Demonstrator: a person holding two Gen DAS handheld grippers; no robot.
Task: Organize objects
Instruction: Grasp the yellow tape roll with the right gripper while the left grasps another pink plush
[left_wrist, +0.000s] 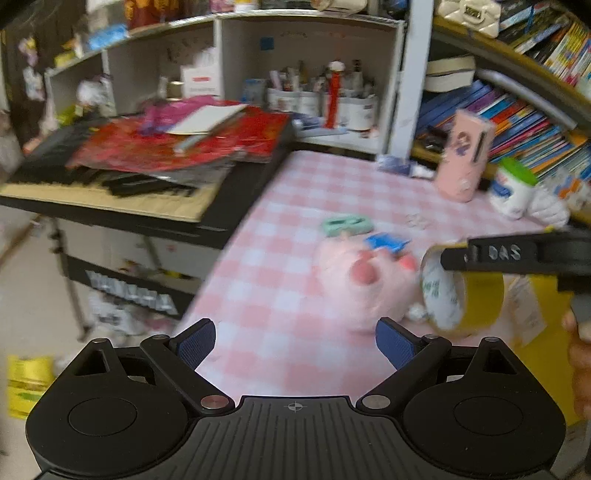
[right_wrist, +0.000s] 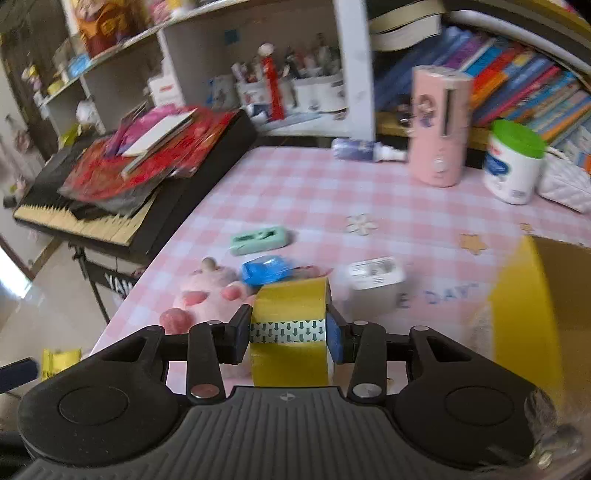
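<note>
My right gripper (right_wrist: 290, 332) is shut on a roll of yellow tape (right_wrist: 290, 314) and holds it above the pink checked table (right_wrist: 314, 184). The tape (left_wrist: 461, 291) and the right gripper (left_wrist: 509, 254) also show at the right of the left wrist view. My left gripper (left_wrist: 295, 341) is open and empty over the table's near edge. A pink plush toy (left_wrist: 354, 280) lies just ahead of it; it also shows in the right wrist view (right_wrist: 207, 291). A blue item (right_wrist: 266, 271), a mint green item (right_wrist: 258, 240) and a small white box (right_wrist: 375, 284) lie on the table.
A yellow box (right_wrist: 528, 314) stands at the right. A pink cylinder (right_wrist: 439, 129), a white tub with a green lid (right_wrist: 513, 162) and a white quilted bag (right_wrist: 565, 184) stand at the back. A keyboard piled with red papers (left_wrist: 166, 155) is left of the table. Bookshelves stand behind.
</note>
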